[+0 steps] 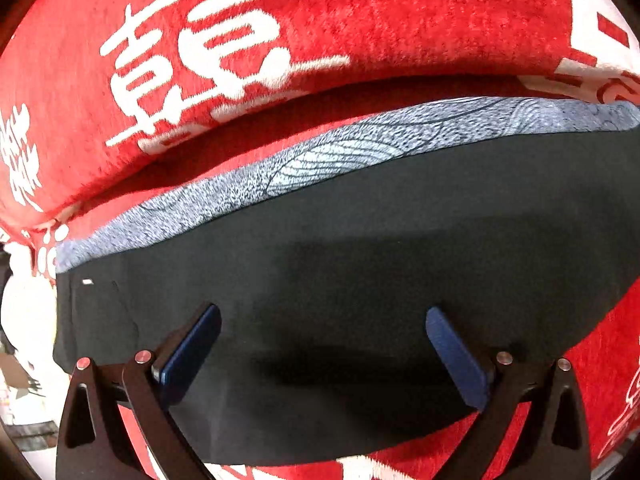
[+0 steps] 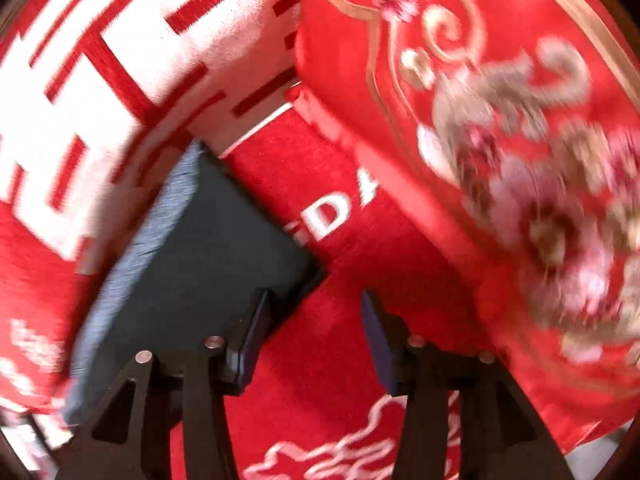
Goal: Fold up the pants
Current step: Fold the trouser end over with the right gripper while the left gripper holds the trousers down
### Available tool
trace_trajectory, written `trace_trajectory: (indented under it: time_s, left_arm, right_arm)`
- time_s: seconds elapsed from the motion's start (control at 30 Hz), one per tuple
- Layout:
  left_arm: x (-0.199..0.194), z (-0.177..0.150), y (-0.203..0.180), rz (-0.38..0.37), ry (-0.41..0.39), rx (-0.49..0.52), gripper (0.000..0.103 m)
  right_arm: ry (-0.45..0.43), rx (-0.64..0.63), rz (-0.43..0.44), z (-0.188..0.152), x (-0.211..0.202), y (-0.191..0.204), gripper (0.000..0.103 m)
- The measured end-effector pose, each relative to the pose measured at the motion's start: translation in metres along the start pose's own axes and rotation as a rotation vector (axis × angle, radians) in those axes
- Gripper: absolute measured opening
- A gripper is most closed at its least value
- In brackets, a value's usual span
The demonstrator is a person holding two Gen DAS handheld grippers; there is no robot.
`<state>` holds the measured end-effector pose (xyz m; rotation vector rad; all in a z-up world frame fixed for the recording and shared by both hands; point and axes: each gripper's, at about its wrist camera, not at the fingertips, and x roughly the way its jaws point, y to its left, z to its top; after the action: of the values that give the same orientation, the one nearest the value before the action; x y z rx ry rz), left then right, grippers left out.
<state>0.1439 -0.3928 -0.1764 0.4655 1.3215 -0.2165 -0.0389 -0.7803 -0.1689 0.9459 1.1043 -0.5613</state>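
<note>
The pants (image 1: 360, 240) are dark with a grey-blue patterned waistband (image 1: 304, 160) and lie folded flat on red bedding. My left gripper (image 1: 322, 350) is open just above the dark fabric, holding nothing. In the right wrist view the folded pants (image 2: 208, 256) lie at the lower left with the grey band (image 2: 140, 248) along their left edge. My right gripper (image 2: 316, 340) is open and empty, its left finger over the pants' near corner and its right finger over the red cover.
A red blanket with white characters (image 1: 280, 20) rises behind the pants. A red embroidered pillow (image 2: 500, 140) lies to the right, and a red and white blanket (image 2: 120, 60) to the left. Red cover with white lettering (image 2: 344, 208) lies between them.
</note>
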Motion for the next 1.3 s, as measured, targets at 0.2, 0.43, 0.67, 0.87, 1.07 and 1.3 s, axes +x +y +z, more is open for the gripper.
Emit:
trace_trajectory:
  time_s: [0.2, 0.43, 0.67, 0.87, 1.07, 1.3]
  left_arm:
    - [-0.022, 0.024, -0.032, -0.093, -0.049, -0.021, 0.103]
    - [-0.004, 0.041, -0.090, -0.142, 0.000, -0.013, 0.103]
    - [0.004, 0.044, -0.089, -0.162, 0.052, -0.059, 0.103]
    - [0.009, 0.055, -0.087, -0.158, 0.056, -0.056, 0.103]
    - [0.010, 0.048, -0.079, -0.170, 0.060, -0.067, 0.103]
    - [0.015, 0.038, -0.075, -0.168, 0.042, -0.064, 0.103]
  right_arm:
    - [0.072, 0.003, 0.160, -0.021, 0.021, -0.001, 0.052]
    - [0.042, 0.000, 0.239, -0.016, 0.025, -0.007, 0.051]
    - [0.044, 0.012, 0.254, -0.021, 0.027, -0.009, 0.051]
    - [0.054, -0.004, 0.243, -0.025, 0.025, -0.010, 0.052]
    - [0.060, 0.038, 0.282, -0.026, 0.031, -0.010, 0.054]
    - [-0.019, 0.046, 0.352, -0.013, 0.042, -0.007, 0.062]
